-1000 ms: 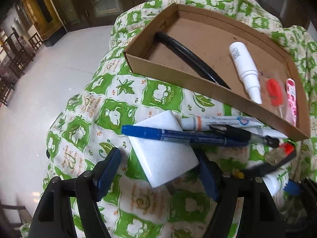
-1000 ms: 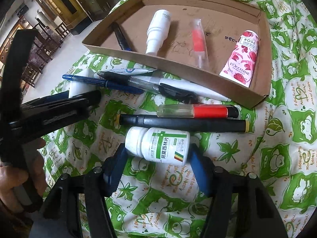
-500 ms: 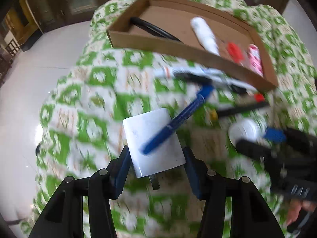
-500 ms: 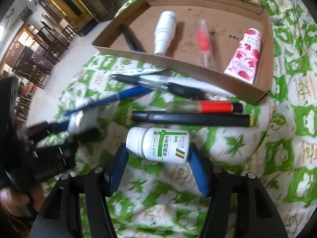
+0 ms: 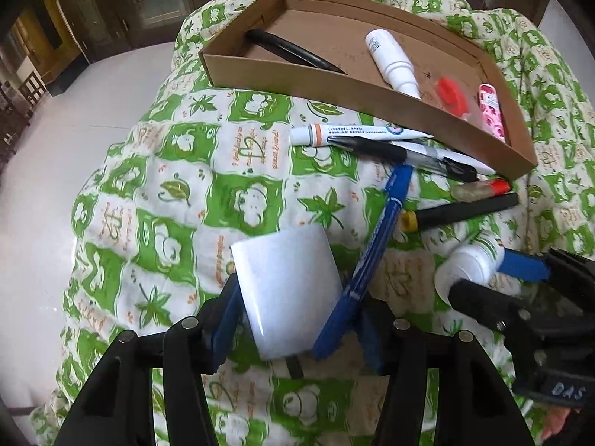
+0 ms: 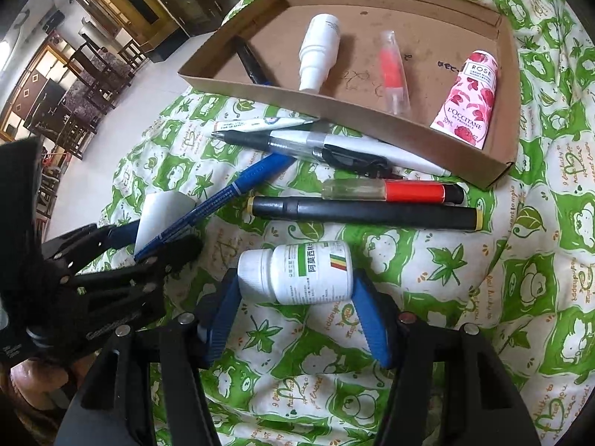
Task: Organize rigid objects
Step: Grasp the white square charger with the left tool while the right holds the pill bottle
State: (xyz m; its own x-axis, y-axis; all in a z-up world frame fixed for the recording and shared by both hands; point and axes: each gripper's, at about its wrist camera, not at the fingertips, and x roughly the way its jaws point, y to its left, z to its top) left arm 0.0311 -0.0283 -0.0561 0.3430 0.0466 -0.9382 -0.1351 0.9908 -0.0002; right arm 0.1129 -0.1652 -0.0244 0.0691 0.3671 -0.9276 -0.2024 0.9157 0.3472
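Observation:
My left gripper has a white rectangular block between its blue pads; the pads touch its sides while the jaws are opening slightly. A blue pen leans slantwise over the block's right edge, its lower end by the right pad. My right gripper is shut on a white pill bottle, which lies sideways on the green patterned cloth. The cardboard tray sits beyond both grippers. It holds a white spray bottle, an orange-and-clear tube, a rose hand cream and a black pen.
In front of the tray lie a black marker with yellow ends, a red-capped clear tube, a black-and-clear pen and a thin white tube. The cloth drops to a pale floor on the left. A hand holds the left gripper.
The left gripper closed around the white block and drew it away from the pens. The blue pen swung from lying across to leaning slantwise on the block. The right gripper stayed still.

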